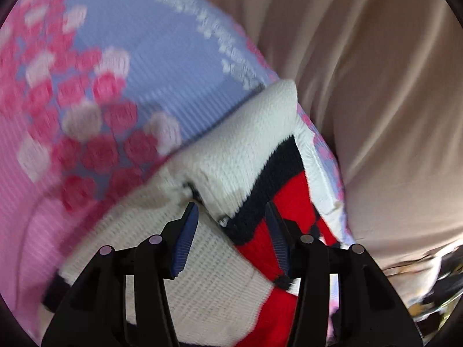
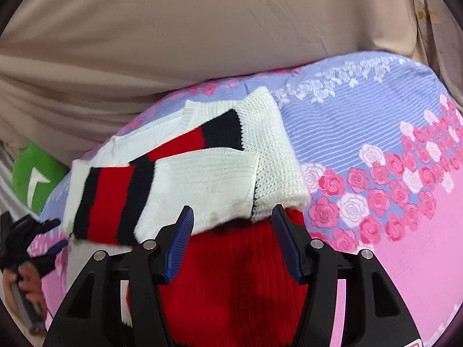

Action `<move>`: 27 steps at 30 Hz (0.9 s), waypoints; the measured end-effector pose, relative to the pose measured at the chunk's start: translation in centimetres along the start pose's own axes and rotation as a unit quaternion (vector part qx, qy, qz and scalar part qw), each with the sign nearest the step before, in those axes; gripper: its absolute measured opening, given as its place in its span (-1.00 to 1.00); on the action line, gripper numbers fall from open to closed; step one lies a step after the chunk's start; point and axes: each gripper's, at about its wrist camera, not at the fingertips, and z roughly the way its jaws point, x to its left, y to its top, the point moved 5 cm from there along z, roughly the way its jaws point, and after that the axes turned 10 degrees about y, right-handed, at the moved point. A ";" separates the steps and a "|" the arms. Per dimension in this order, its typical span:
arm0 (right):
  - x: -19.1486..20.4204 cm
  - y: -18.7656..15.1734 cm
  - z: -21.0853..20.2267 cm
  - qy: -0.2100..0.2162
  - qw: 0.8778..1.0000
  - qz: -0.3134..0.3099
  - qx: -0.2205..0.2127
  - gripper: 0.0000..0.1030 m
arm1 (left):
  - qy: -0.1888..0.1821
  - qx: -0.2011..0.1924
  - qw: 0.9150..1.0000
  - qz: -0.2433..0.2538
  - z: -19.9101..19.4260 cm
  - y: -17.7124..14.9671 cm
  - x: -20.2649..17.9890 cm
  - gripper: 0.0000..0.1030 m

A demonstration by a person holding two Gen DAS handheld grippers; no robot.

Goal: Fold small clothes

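Sweater (image 2: pixel 202 173) half-folded; both claws (image 2: pixel 233 237) gaping above.

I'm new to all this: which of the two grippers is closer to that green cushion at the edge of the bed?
Probably left. In the right wrist view the left gripper sits just below the green cushion, while the right gripper is open over the sweater, further along the bedspread.

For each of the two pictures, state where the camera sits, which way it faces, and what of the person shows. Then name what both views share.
Left wrist: on the left tool, looking along open fingers, close over the sweater.
Right wrist: on the right tool, open above the sweater; the hand with the left tool shows far left.
Shared: sweater, floral sheet, beige cloth.
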 end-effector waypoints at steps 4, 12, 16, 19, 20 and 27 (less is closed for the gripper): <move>-0.3 0.3 1.6 0.013 1.000 0.025 0.009 0.06 | -0.016 0.009 1.000 -0.020 0.7 0.0 -0.5 -0.10; 3.9 2.8 2.6 0.052 0.998 -0.032 0.003 -0.80 | 0.022 -0.042 0.999 0.024 0.6 3.0 -1.1 -0.80; 9.9 7.3 -6.0 0.150 0.971 -0.108 -0.150 -0.81 | 0.018 -0.119 0.991 0.059 -2.9 3.7 -2.6 -0.80; 5.6 6.8 -0.9 0.066 0.989 -0.099 -0.090 -0.81 | 0.036 -0.133 0.989 0.062 -2.5 3.0 -1.9 -0.80; 2.8 5.6 3.1 0.022 0.997 -0.074 -0.020 -0.81 | 0.060 -0.121 0.988 0.071 -1.1 2.6 -1.4 -0.80; 0.4 4.6 4.1 0.026 0.999 -0.012 -0.019 -0.81 | 0.095 -0.084 0.990 0.068 2.3 0.8 0.3 -0.80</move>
